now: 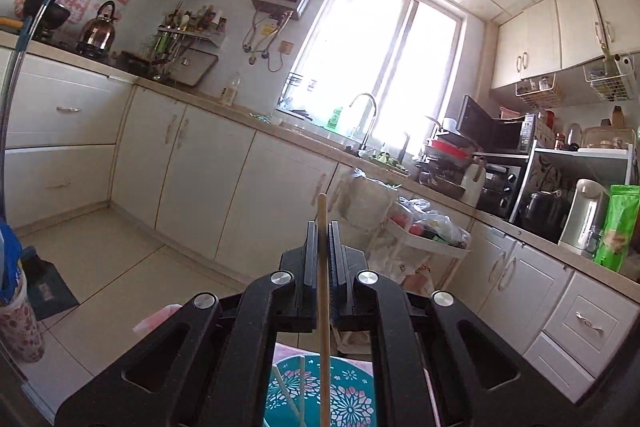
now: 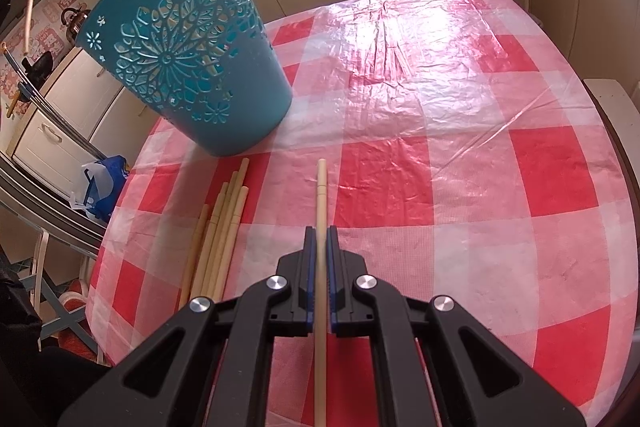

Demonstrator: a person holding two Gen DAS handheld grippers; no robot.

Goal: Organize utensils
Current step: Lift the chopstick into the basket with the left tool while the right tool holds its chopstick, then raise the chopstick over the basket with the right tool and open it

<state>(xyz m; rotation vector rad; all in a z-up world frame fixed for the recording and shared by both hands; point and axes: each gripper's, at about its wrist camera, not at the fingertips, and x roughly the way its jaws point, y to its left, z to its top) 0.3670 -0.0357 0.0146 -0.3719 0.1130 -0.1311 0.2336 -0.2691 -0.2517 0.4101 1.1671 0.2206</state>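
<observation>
Chopstick (image 1: 323,291) sits clamped upright in the left gripper (image 1: 323,227) above the bucket (image 1: 348,399); a tilt could drop it outside. Right gripper (image 2: 321,231) pinches another chopstick (image 2: 321,195), apparently over the desk (image 2: 460,147), beside the pile (image 2: 218,239); its thin grip may slip.

One pale wooden chopstick (image 2: 321,227) pinched and pointing ahead above the table. Another chopstick (image 1: 323,267) pinched too, over the blue flower-pattern bucket (image 2: 188,59). Four more chopsticks (image 2: 218,239) lying together beside the bucket.
</observation>
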